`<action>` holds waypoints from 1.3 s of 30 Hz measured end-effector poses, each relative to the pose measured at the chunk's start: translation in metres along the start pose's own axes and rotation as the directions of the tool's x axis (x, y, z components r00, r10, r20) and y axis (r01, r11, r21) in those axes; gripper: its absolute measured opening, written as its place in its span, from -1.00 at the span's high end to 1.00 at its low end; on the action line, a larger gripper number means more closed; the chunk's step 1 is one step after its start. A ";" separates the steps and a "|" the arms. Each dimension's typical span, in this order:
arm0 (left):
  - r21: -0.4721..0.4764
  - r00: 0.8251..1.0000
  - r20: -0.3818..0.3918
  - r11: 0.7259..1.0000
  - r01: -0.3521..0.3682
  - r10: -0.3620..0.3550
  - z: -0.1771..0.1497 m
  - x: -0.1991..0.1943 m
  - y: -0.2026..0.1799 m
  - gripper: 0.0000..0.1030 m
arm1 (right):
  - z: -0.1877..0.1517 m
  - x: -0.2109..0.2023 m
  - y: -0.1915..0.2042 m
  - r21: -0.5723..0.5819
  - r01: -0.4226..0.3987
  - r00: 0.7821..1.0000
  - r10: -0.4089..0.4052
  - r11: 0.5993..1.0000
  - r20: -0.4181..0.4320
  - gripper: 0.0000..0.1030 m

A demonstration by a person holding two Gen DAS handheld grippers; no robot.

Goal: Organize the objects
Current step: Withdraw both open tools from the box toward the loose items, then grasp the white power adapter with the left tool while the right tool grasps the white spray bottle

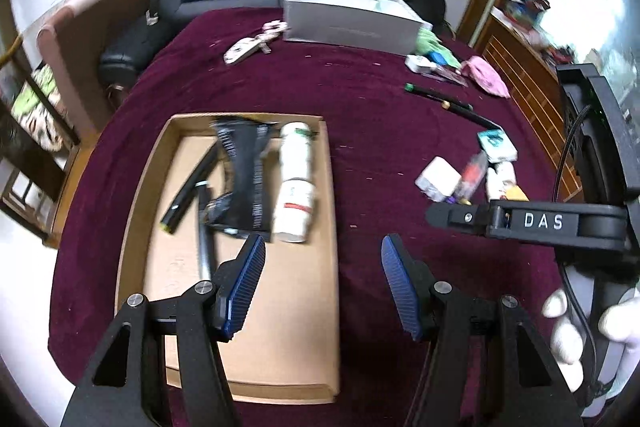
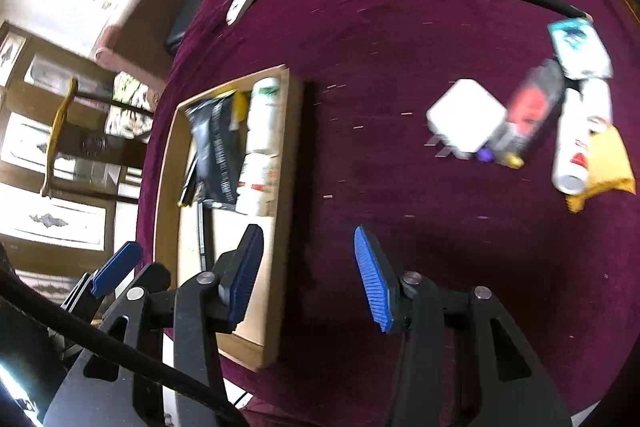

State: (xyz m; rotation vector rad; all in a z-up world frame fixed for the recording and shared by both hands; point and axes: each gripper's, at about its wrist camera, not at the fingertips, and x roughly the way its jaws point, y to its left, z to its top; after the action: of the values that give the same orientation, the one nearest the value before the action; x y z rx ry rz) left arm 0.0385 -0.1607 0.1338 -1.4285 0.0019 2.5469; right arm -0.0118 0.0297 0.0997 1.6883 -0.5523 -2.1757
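Jaws of both the left gripper (image 1: pixel 323 247) and right gripper (image 2: pixel 309 237) are standing apart, gripping nothing; loose items, a white charger (image 2: pixel 466 119) nearest, are lying ahead-right of the right gripper, the box (image 1: pixel 280 327) sitting left.

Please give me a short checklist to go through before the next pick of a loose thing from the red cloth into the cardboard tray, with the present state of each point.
1. Left gripper holds nothing, jaws apart: ok.
2. Right gripper holds nothing, jaws apart: ok.
3. Cardboard tray has bare floor at its near end: ok.
4. White bottle and black pouch lie inside the tray walls: ok.
5. White charger can be gripped alone: not ok, a dark tube lies against it.
6. Picture sharp enough to aim: not ok, the loose things are blurred.
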 end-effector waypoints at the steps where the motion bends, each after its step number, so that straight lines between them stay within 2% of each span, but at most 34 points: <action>1: 0.017 1.000 -0.001 1.000 -0.001 0.001 0.001 0.001 -0.010 -0.06 | 0.000 -0.004 -0.009 0.014 -0.001 1.000 0.001 1.000 0.007 0.08; 7: 0.072 1.000 -0.018 0.997 0.005 -0.004 0.005 0.009 -0.055 -0.06 | -0.002 -0.028 -0.066 0.100 0.006 0.999 -0.010 0.995 0.038 0.08; 13: 0.080 0.998 -0.054 0.996 0.032 -0.028 0.004 0.027 -0.090 -0.06 | -0.005 -0.053 -0.121 0.160 0.034 0.998 -0.043 0.987 0.050 0.08; 17: 0.043 0.993 -0.096 0.996 0.077 -0.073 0.001 0.046 -0.107 -0.06 | -0.006 -0.065 -0.150 0.193 0.047 0.997 -0.059 0.980 0.057 0.08; 23: -0.043 0.984 -0.135 0.993 0.111 -0.116 0.012 0.081 -0.107 -0.06 | -0.008 -0.076 -0.192 0.248 0.061 0.995 -0.078 0.967 0.058 0.08; 29: -0.118 0.986 -0.108 0.986 0.115 -0.128 0.044 0.118 -0.104 -0.05 | -0.010 -0.078 -0.213 0.276 0.052 0.996 -0.070 0.960 0.054 0.08; 32: -0.065 0.994 -0.087 0.996 0.059 -0.065 0.064 0.148 -0.111 -0.05 | -0.011 -0.078 -0.219 0.282 0.051 0.996 -0.068 0.958 0.049 0.08; 34: -0.043 0.994 -0.103 0.999 0.017 -0.022 0.069 0.165 -0.114 -0.05 | -0.013 -0.079 -0.223 0.296 0.061 0.995 -0.080 0.953 0.051 0.08; 37: -0.024 0.988 -0.150 0.999 0.032 -0.035 0.070 0.185 -0.121 -0.06 | -0.015 -0.084 -0.230 0.302 0.065 0.995 -0.086 0.951 0.056 0.08; 39: -0.007 0.986 -0.153 0.998 0.062 -0.063 0.064 0.185 -0.127 -0.06 | -0.017 -0.086 -0.234 0.308 0.067 0.994 -0.089 0.949 0.059 0.08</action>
State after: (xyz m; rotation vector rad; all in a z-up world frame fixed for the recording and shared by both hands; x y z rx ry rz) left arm -0.0840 0.0057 0.0256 -1.5954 -0.0201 2.3822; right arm 0.0196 0.2726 0.0529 1.8156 -0.8981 -2.3100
